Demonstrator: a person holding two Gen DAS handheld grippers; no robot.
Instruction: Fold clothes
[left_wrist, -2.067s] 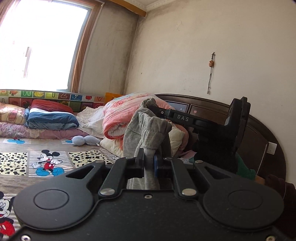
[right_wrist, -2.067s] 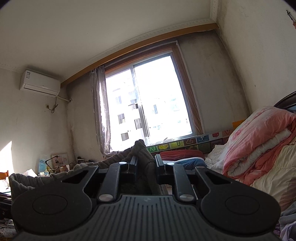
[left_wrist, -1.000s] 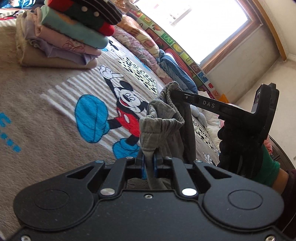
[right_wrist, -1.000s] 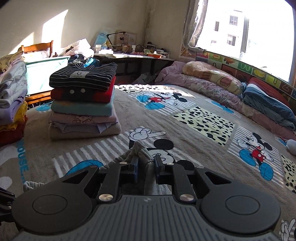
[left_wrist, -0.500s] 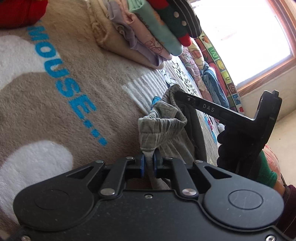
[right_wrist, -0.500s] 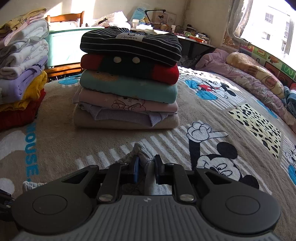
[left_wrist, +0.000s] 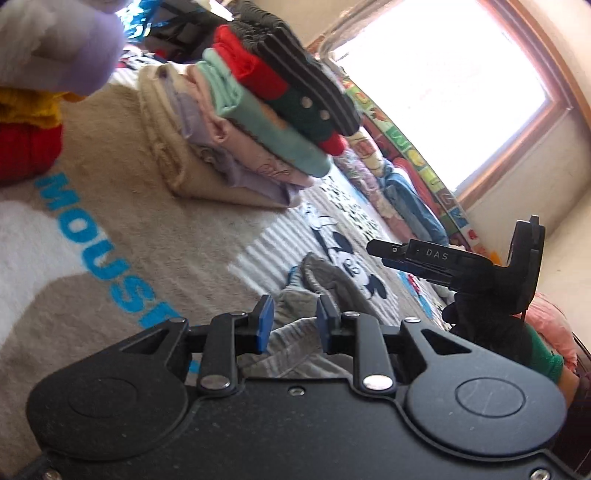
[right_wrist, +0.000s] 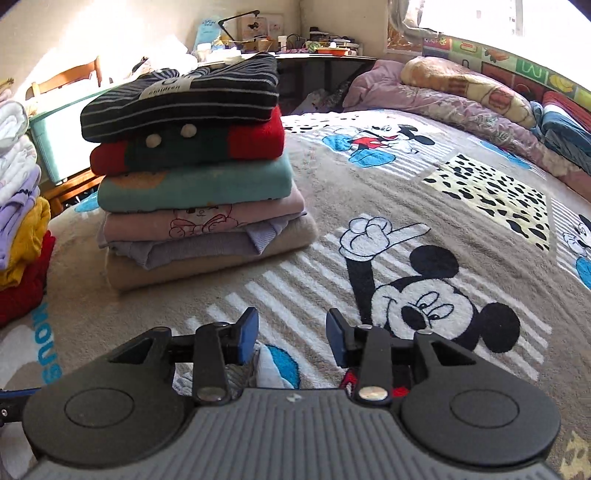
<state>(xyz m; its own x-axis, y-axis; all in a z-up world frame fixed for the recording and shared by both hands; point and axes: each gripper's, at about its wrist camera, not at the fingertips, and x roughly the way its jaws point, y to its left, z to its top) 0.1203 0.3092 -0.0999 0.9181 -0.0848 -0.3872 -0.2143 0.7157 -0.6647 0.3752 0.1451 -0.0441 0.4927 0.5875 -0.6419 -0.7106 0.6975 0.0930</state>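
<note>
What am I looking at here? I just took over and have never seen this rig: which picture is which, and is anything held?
A person holds two handheld grippers; each picture comes from a camera looking along one of them. In the left view, the left gripper has its jaws open over a crumpled grey knit garment lying on the tan Mickey Mouse blanket; the right gripper shows beside it. In the right view, the right gripper is open too. Nothing is held. A neat pile of folded clothes stands on the blanket.
</note>
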